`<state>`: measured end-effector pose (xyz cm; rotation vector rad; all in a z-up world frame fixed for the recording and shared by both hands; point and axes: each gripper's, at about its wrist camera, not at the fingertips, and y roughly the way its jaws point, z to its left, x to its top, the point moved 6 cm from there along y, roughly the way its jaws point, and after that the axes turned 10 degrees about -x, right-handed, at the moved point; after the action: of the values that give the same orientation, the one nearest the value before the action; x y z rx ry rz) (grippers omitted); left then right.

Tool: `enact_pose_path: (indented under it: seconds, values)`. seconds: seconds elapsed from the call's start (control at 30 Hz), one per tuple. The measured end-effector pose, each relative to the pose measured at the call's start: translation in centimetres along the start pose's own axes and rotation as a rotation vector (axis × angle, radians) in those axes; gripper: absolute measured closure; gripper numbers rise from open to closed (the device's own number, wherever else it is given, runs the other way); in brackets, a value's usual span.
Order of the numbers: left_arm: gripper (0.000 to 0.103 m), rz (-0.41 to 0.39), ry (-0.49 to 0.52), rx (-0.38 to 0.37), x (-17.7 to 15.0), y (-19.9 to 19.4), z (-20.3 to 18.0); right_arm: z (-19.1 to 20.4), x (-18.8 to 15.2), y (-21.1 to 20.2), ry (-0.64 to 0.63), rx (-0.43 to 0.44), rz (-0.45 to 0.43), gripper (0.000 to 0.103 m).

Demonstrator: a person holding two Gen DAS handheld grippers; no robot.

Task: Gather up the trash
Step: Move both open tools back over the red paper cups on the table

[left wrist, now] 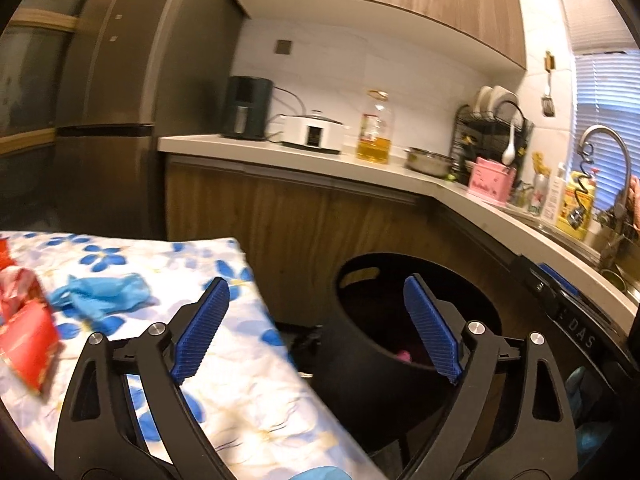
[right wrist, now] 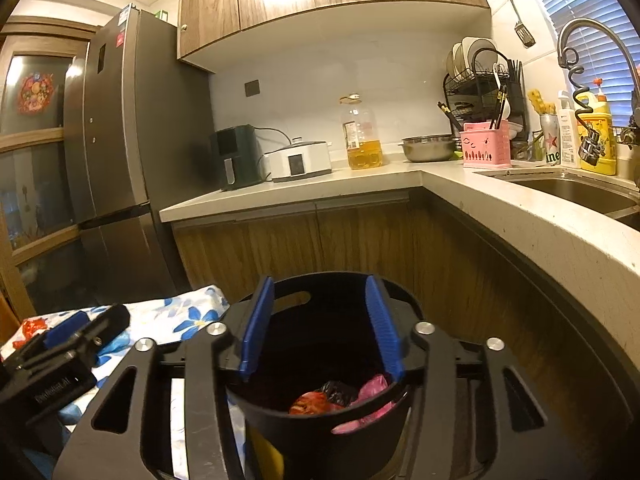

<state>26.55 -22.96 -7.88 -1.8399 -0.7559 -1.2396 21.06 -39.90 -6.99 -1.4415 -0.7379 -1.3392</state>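
In the left wrist view my left gripper (left wrist: pixel 316 284) stands wide open with nothing between its jaws, at the corner of a table with a blue-flowered cloth (left wrist: pixel 232 364). On the cloth lie a crumpled blue glove (left wrist: pixel 104 292) and red wrappers (left wrist: pixel 28 340). A black bin (left wrist: pixel 360 364) stands just right of the table. My right gripper (right wrist: pixel 320 284) hangs open over that bin (right wrist: pixel 320 416), holding nothing. Inside it lie a red wrapper (right wrist: pixel 308 404), a black bag (right wrist: pixel 340 388) and a pink bag (right wrist: pixel 372 396).
An L-shaped counter (right wrist: pixel 400 176) wraps behind and to the right of the bin, with a sink (right wrist: pixel 568 188) and tap. On it stand an oil bottle (right wrist: pixel 362 136), a steel bowl (right wrist: pixel 428 148) and a dish rack. A tall fridge (right wrist: pixel 120 120) stands at the left.
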Motion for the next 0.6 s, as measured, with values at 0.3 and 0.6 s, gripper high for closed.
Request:
enact_pose_path:
  seconds: [0.3,0.6]
  values:
    - [0.012,-0.063,-0.018,0.107,-0.2,-6.5,2.9,2.4,-1.0,-3.2,-0.004,0.043,0.003,0.037]
    - [0.012,-0.097,-0.051,0.246,-1.7,-13.1,7.7,7.2,-3.3,-6.2,-0.029,0.101,0.013,0.037]
